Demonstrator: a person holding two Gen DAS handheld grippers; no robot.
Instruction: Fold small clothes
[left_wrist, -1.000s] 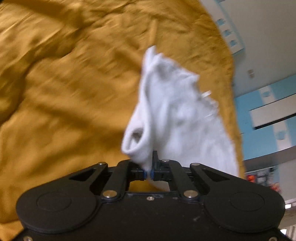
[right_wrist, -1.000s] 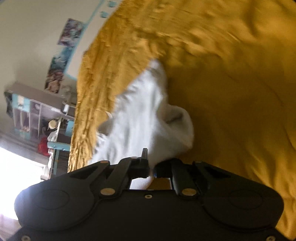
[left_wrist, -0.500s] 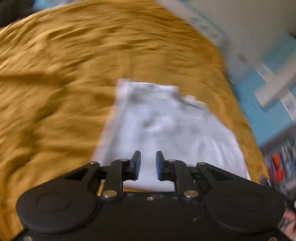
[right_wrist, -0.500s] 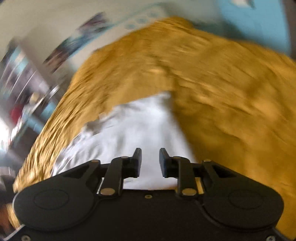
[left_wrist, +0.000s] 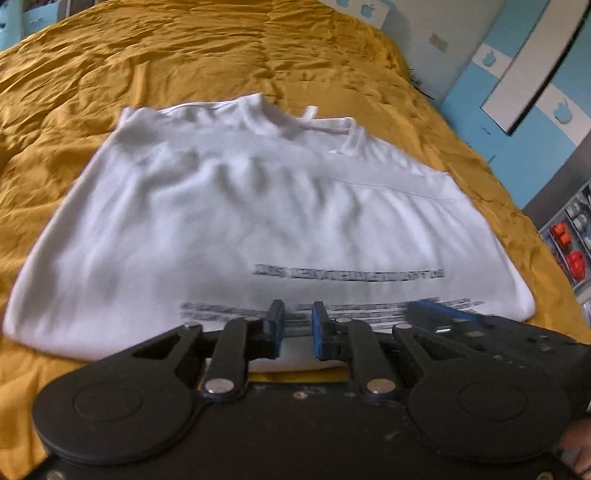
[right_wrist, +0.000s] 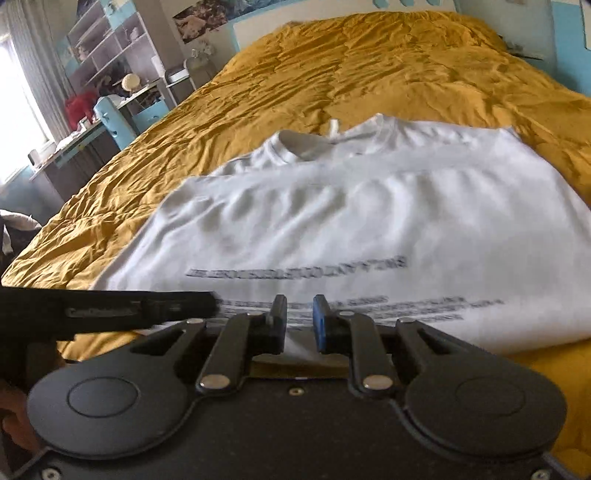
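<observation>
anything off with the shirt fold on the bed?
Slightly uneven. The white t-shirt is folded on the mustard bedspread, but its top layer is rippled and stops short of the collar. Both grippers open, empty.

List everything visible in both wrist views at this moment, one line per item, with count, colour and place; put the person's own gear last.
T-shirt: one, white with blurred black lines of print, lying flat on the bed, collar at the far end, printed end nearest the grippers.
Bedspread: one, mustard yellow, wrinkled, covering the bed under the T-shirt.
Shelving unit: one, pale grey with turquoise parts, against the wall left of the bed in the right wrist view; contents too small to name.
Wall panels: turquoise and white, right of the bed in the left wrist view.
Left gripper: one, black with blue pads, open, at the printed end of the T-shirt.
Right gripper: one, black with blue pads, open, beside it at the same end.
</observation>
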